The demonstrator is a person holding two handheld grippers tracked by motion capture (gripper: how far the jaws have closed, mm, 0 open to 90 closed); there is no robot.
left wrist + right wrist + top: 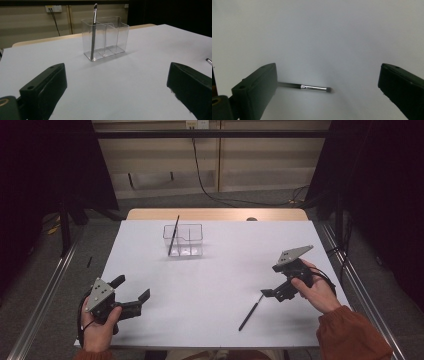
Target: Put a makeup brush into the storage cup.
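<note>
A clear plastic organiser [192,234] with three compartments stands on the white table [225,270], far of centre. One thin dark brush [173,234] leans upright in its left compartment. In the left gripper view the organiser [112,35] and its brush [93,32] stand straight ahead. A second brush [250,314] lies flat near the front right. My right gripper [271,281] hovers open just above that brush's far end; the right gripper view shows the brush [313,87] low between the jaws, its handle hidden behind the left jaw. My left gripper [132,288] rests open at the front left, holding nothing.
The table's wooden far edge [215,214] shows beyond the white top. Metal rails [52,285] run along the floor on both sides. A cable [210,185] hangs at the back wall. The tip of the lying brush [208,60] peeks in at the right edge of the left gripper view.
</note>
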